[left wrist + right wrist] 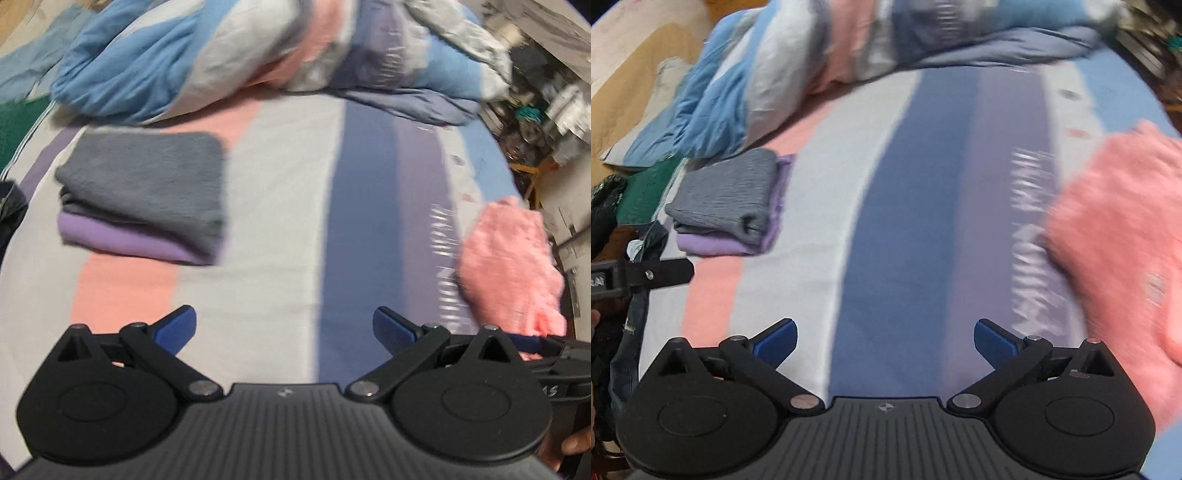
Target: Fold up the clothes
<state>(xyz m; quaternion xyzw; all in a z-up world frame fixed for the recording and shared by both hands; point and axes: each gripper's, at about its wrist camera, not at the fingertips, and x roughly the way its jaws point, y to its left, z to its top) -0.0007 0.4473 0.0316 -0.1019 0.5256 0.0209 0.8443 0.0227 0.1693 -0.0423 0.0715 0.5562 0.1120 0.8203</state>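
Observation:
A folded grey garment (147,177) lies on a folded purple one (129,240) at the left of the striped bed; the stack also shows in the right wrist view (727,195). A fluffy pink garment (509,262) lies unfolded at the right edge, large in the right wrist view (1119,229). My left gripper (284,330) is open and empty above the sheet, between the two. My right gripper (886,339) is open and empty, just left of the pink garment. Both views are blurred.
A crumpled striped duvet (258,55) is heaped across the far end of the bed (280,206). Cluttered shelves (535,110) stand at the far right. Dark clothing (624,332) hangs at the bed's left edge, beside the left gripper's body (642,275).

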